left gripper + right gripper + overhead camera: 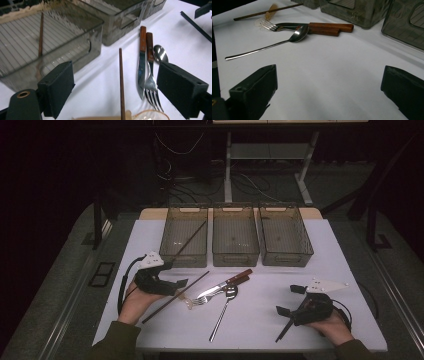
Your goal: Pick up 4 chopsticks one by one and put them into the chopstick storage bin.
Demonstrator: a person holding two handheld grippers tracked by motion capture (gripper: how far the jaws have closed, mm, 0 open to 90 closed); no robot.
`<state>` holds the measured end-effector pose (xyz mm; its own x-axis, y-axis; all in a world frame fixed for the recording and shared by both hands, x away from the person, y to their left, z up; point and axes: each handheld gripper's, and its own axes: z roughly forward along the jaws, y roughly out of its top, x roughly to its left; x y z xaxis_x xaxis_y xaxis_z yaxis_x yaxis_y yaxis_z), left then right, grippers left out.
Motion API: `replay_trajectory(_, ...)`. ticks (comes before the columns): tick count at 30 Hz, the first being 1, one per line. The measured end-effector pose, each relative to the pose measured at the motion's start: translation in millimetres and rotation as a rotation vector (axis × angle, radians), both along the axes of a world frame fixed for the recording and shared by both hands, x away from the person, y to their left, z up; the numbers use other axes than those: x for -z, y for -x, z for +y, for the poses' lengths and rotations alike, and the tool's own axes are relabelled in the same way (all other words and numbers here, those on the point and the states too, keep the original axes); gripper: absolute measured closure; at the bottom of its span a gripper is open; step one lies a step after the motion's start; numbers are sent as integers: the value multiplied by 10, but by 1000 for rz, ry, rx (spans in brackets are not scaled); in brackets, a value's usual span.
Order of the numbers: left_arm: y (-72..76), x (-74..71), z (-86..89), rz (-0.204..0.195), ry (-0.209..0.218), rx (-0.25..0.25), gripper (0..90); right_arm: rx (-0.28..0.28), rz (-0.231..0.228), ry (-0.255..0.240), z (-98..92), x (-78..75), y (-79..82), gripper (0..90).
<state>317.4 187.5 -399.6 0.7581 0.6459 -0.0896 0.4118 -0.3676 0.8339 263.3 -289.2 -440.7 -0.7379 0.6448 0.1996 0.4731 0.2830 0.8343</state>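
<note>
— Tongs first: how do ours stand?
— Left tongs [115,92] are released, astride the chopstick [121,82] lying on the desk [300,285] at lower centre of the frame, not pressing it. Right tongs [329,92] gape over bare desk.

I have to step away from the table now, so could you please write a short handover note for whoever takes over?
Left gripper: open, jaws on either side of the chopstick on the table, not pressing on it.
Right gripper: open, holding nothing, low over the table's right side.
Things: one chopstick in the left bin; knife, fork and spoon lie mid-table, plus a small clear plastic spoon.
Done: one chopstick binned.
Left, probably: bin the second chopstick, then sort the rest; middle bin and right bin look empty.
</note>
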Motion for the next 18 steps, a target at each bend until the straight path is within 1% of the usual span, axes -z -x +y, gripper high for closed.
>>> replay_trajectory(1,14,19,2,1,-11,0,139,4,-1,-2,-3,-2,-1,10)
replay_trajectory(4,59,65,13,2,-16,1,143,13,-2,-13,-15,-13,0,10)
replay_trajectory(7,116,114,32,3,-22,5,154,14,1,-12,-11,-12,2,10)
replay_trajectory(13,225,204,134,9,-21,1,224,7,2,-8,-1,-14,14,10)
replay_trajectory(14,241,220,148,10,-24,-1,228,7,1,-8,-1,-14,13,10)
replay_trajectory(18,298,270,182,16,-39,2,297,6,1,-8,-2,-13,11,10)
